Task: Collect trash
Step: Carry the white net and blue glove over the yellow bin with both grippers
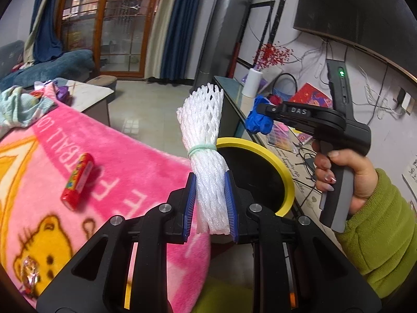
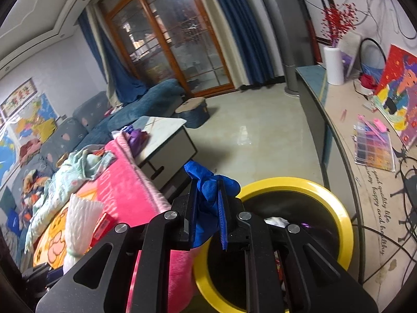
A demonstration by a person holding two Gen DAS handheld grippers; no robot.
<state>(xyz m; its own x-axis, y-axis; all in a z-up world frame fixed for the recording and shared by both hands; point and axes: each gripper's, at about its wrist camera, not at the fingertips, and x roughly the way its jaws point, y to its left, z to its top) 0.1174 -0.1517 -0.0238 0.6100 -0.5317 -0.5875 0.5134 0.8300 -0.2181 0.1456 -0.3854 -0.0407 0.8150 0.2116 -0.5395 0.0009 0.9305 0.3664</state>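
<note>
Bin (image 2: 346,237) w/ yellow rim beside pink blanket (image 2: 130,187), nr cabinet (image 2: 312,109).

A wood-framed glass door (image 2: 166,39) flanked by blue curtains (image 2: 234,26) fills the upper middle of the frame, with a blue sofa (image 2: 146,99) at left, pale glossy floor tiles (image 2: 255,135) in the centre, and a long sideboard (image 2: 336,120) under a dark wall-mounted screen (image 1: 359,7) at right.

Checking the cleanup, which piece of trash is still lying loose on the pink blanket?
The red candy tube; the white foam net and blue glove are each held in a gripper.
</note>
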